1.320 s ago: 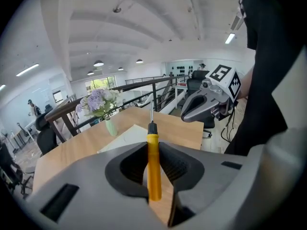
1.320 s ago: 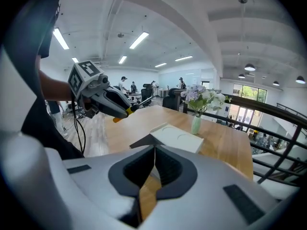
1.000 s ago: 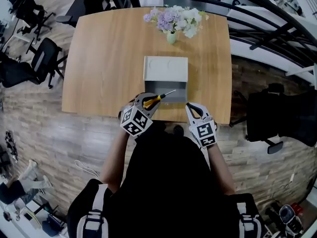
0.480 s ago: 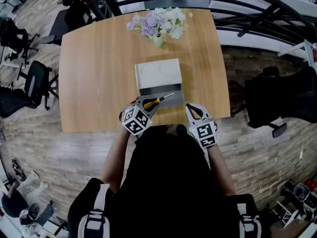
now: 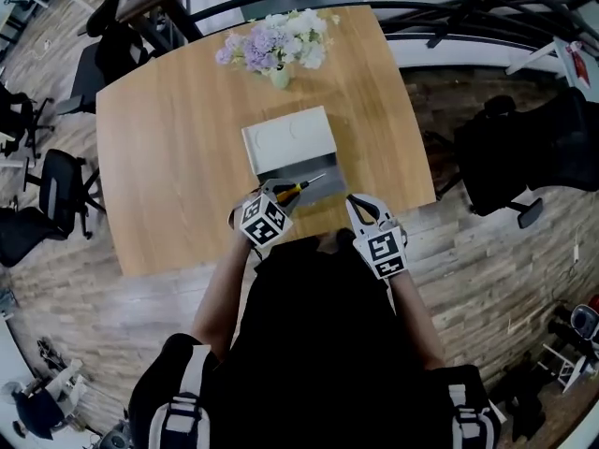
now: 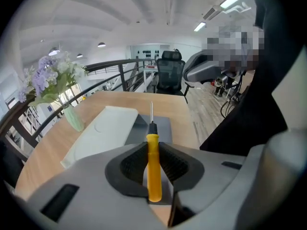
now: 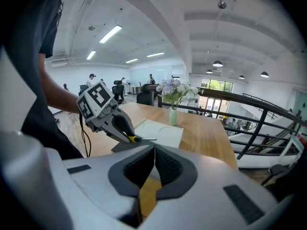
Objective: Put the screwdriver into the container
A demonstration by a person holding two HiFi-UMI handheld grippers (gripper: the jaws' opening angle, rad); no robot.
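Observation:
The screwdriver (image 5: pixel 296 189), with a yellow handle (image 6: pixel 153 166) and a thin metal shaft, is held level in my left gripper (image 5: pixel 278 195), which is shut on the handle. Its tip points out over the grey near part of the container (image 5: pixel 304 178), low above it. The container's white lid (image 5: pixel 289 139) covers the far part and shows again as the white lid (image 6: pixel 102 132) left of the shaft. My right gripper (image 5: pixel 361 208) hovers at the table's near edge, right of the container, shut and empty (image 7: pixel 154 151). From the right gripper view, the left gripper (image 7: pixel 111 120) and screwdriver (image 7: pixel 138 139) are visible.
A vase of pale purple and white flowers (image 5: pixel 270 48) stands at the far side of the wooden table (image 5: pixel 168 157). Office chairs (image 5: pixel 51 195) stand on the floor to the left and right (image 5: pixel 510 171). A black railing (image 7: pixel 261 123) runs beyond the table.
The head view has swung, so the table sits further left and turned in the picture. Both grippers keep their places by the container, and the screwdriver stays in the left one.

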